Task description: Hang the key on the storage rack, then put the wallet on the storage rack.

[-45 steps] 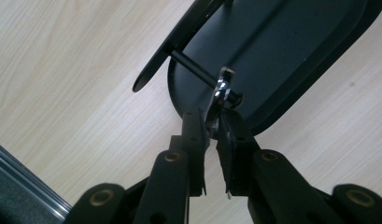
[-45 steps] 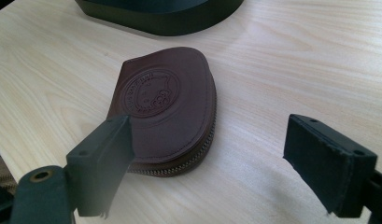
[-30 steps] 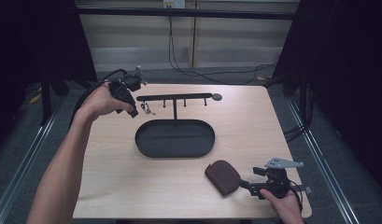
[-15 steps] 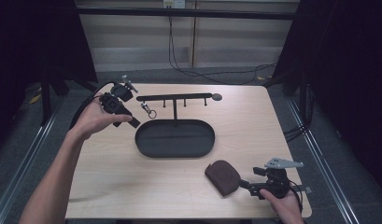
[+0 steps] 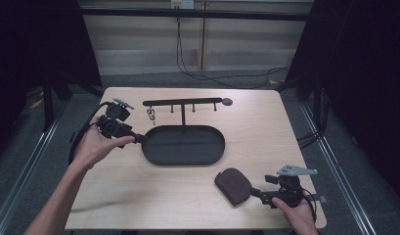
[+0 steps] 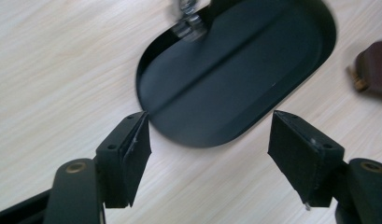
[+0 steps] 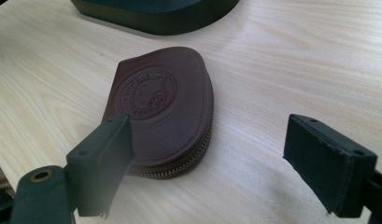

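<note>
A black oval tray (image 5: 183, 145) lies mid-table under a black rack (image 5: 182, 102) with pegs. A metal key ring (image 5: 151, 115) hangs from the rack's left peg and is blurred at the top of the left gripper view (image 6: 188, 21). My left gripper (image 5: 139, 138) is at the tray's left end. Its jaws have just been opening and stand wide (image 6: 209, 126), with the tray's rounded end (image 6: 235, 74) past the gap and no pad touching it. A brown leather pouch (image 5: 233, 185) lies near the front. My right gripper (image 5: 254, 192) is open beside it, its left finger close to the pouch (image 7: 165, 107).
The wooden table (image 5: 256, 122) ends just behind my right hand and at the right. The pouch also sits at the right edge of the left gripper view (image 6: 373, 70). The tray's near wall (image 7: 156, 14) crosses the top of the right gripper view. Cables trail off the table's left side.
My left gripper has drawn back from the key ring on the rack, come down to the tray's left end, and opened its jaws. The right gripper and pouch have not moved.
</note>
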{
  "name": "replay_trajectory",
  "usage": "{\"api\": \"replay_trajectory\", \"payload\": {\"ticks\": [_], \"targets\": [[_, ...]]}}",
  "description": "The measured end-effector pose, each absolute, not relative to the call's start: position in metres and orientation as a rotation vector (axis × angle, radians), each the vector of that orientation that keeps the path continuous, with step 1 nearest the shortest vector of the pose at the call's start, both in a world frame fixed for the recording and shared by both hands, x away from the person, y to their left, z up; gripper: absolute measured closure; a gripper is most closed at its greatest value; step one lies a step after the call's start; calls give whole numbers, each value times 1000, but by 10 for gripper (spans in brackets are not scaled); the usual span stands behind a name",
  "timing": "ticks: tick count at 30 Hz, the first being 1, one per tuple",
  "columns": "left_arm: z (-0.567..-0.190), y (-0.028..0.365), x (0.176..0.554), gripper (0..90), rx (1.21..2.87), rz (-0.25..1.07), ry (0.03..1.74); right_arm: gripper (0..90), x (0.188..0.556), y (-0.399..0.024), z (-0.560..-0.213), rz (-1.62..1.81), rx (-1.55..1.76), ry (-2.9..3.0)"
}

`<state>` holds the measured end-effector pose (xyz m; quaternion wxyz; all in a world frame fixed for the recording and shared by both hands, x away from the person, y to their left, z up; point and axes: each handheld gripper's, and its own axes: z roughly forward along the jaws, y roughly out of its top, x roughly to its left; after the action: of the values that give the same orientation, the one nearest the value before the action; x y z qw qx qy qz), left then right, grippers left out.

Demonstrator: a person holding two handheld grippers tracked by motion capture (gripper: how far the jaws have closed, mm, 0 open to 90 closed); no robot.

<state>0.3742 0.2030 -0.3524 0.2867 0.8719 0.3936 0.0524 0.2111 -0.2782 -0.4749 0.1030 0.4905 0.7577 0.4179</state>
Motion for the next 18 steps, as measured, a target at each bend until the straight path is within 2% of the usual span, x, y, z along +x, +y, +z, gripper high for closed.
{"api": "replay_trajectory", "payload": {"ticks": [3, 7, 12, 15, 17, 18], "targets": [[-362, 206, 364, 332, 2313, 98, 1027, 155, 212, -278, -475, 1230, 1454, 2236], [-377, 209, 350, 291, 2330, 144, 1021, 155, 211, -278, -475, 1231, 1448, 2233], [-391, 218, 336, 264, 2259, 171, 1048, 155, 210, -278, -475, 1234, 1451, 2229], [-394, 220, 327, 256, 2262, 169, 1016, 156, 209, -278, -474, 1234, 1453, 2229], [-395, 222, 321, 196, 2257, 159, 982, 155, 209, -278, -474, 1235, 1454, 2228], [-396, 223, 317, 196, 2266, 167, 954, 156, 209, -278, -474, 1235, 1452, 2229]]}}
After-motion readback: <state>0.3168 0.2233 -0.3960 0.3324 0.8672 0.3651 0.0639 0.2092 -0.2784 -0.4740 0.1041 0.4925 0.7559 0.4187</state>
